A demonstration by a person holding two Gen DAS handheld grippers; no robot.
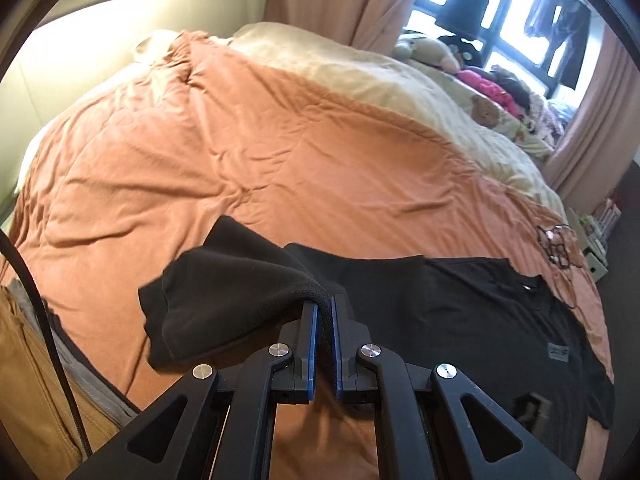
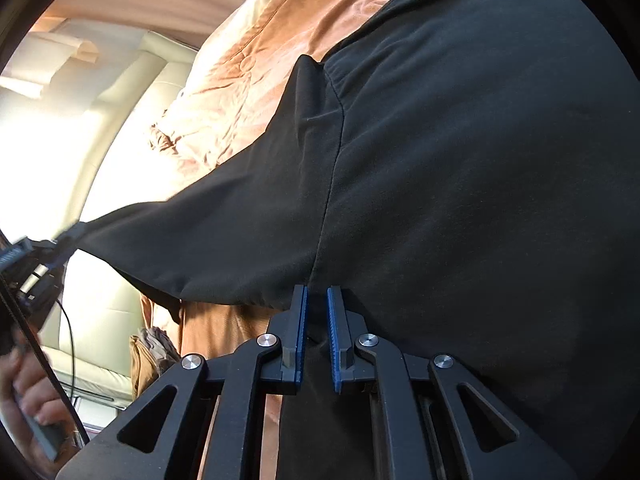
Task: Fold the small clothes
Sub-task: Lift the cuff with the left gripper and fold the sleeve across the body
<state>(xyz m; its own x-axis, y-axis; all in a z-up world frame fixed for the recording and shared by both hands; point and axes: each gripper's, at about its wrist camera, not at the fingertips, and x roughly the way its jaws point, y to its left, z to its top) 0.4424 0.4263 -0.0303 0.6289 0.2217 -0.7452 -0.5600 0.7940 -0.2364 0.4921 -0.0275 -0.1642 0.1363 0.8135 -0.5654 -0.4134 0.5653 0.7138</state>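
Black T-shirt (image 1: 500, 320): spread on the bed (image 1: 240, 160); sleeve hem clamped in left gripper (image 1: 324, 304) fingers, raised for folding inward; right gripper (image 2: 316, 296) fingers closed, seemingly pinching the shirt's seam, anchoring the body

Right gripper (image 2: 316, 296): bottom centre of the frame, blue-padded jaws drawn close together with a fold of black cloth pinched between them.
Black garment (image 2: 460, 180): fills the right and centre of the frame, a seam running from upper centre down to the jaws.
Stretched corner: a taut tongue of the garment reaches to the left edge.
Left gripper (image 2: 66, 242): far left, mid-height, blurred, clamped on the tip of that stretched corner.
Hand (image 2: 28, 392): lower left, fingers wrapped round a grey handle.
Cable (image 2: 70, 344): thin, black, hanging at lower left.
Orange bedcover (image 2: 248, 64): upper centre, rumpled, lying behind the garment.
Cream padded surface (image 2: 132, 92): upper left, brightly lit.
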